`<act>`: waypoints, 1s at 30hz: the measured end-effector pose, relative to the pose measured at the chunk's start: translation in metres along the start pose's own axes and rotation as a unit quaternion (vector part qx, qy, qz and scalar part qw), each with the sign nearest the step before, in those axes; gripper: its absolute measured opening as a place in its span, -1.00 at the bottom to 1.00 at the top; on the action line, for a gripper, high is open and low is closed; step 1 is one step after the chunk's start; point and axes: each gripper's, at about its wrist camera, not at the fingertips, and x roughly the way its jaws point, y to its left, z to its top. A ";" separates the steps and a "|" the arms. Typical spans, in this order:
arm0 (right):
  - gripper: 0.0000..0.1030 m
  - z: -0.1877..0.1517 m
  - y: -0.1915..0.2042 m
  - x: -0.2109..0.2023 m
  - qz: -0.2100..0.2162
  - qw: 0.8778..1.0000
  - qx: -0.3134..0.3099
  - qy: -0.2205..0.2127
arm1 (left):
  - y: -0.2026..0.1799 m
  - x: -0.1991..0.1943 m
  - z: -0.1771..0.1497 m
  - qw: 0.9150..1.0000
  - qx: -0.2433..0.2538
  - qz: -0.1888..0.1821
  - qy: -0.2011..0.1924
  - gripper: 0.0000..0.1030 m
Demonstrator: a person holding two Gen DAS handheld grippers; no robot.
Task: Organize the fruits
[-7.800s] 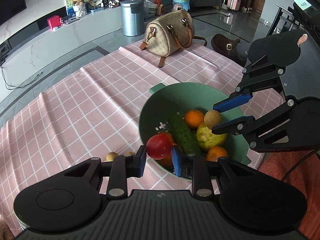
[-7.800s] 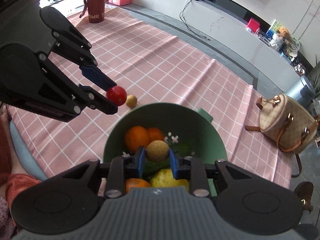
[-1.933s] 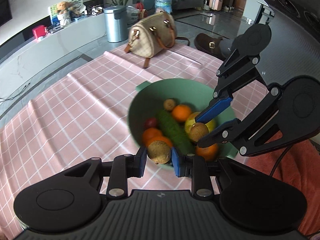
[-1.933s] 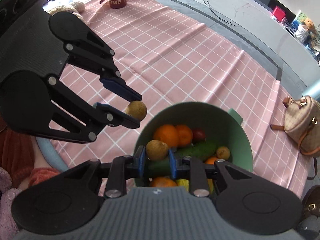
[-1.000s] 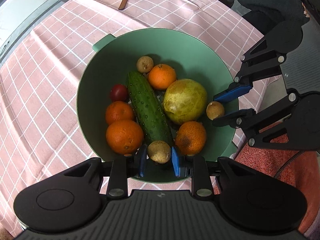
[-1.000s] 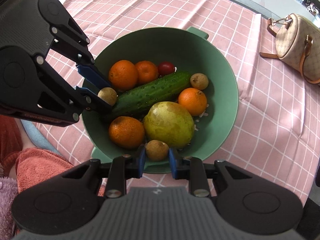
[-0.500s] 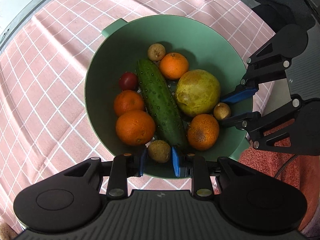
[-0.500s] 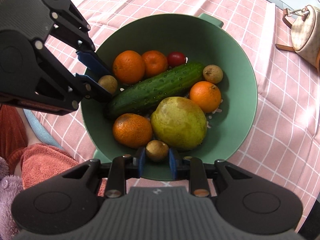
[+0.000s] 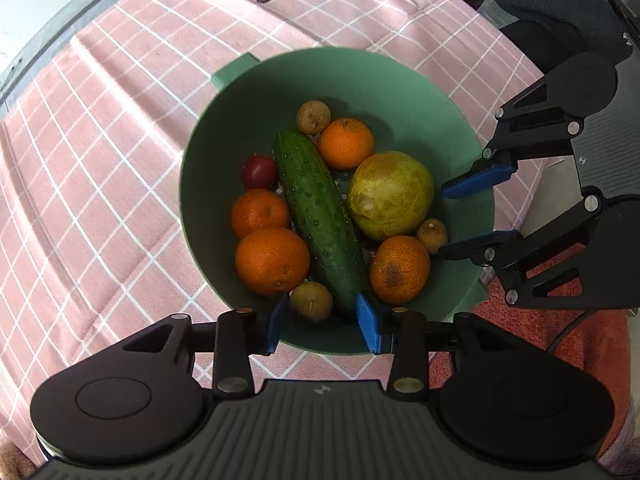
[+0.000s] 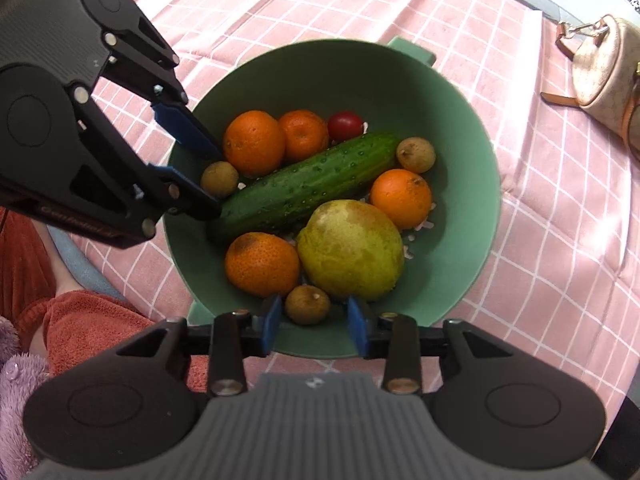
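Bowl [image 9: 460,128]: matt green plastic, smooth wall. Tablecloth [image 9: 100,200]: pink checked cloth, creased, soft matt weave. Cucumber [image 9: 320,216]: dark green glossy skin, bumpy, wet-looking beads in the right wrist view. Pear [image 10: 352,248]: yellow-green skin, dull, russet patches. Oranges, e.g. the big one [image 9: 272,260] beside the cucumber: pitted peel, slight sheen. Tomato [image 9: 259,171]: smooth, glossy red. Longans, e.g. [image 10: 307,304] in front of the pear: rough, matt brown shell. Left gripper [image 9: 323,324] and right gripper [image 10: 314,324]: matt black plastic bodies, metal screw heads, blue fingertip pads [image 9: 367,322]. Handbag [image 10: 600,64] beyond the bowl: coated beige canvas, tan leather straps, metal clasp. Orange towel-like fabric [image 10: 80,316]: fuzzy.
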 end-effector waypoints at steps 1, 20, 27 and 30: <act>-0.34 -0.001 0.000 -0.003 -0.001 1.000 0.000 -0.003 | -0.002 -0.005 -0.001 1.000 0.001 0.000 -0.008 -0.07; 0.19 -0.047 0.053 -0.100 -0.085 0.967 0.094 -0.222 | -0.035 -0.107 -0.074 0.965 -0.066 0.106 -0.232 -0.06; 0.31 -0.084 0.085 -0.100 -0.097 0.939 0.148 -0.294 | -0.040 -0.104 -0.112 0.936 -0.134 0.157 -0.287 0.08; 0.34 -0.096 0.099 -0.092 -0.113 0.930 0.166 -0.309 | -0.045 -0.099 -0.126 0.927 -0.148 0.177 -0.297 0.24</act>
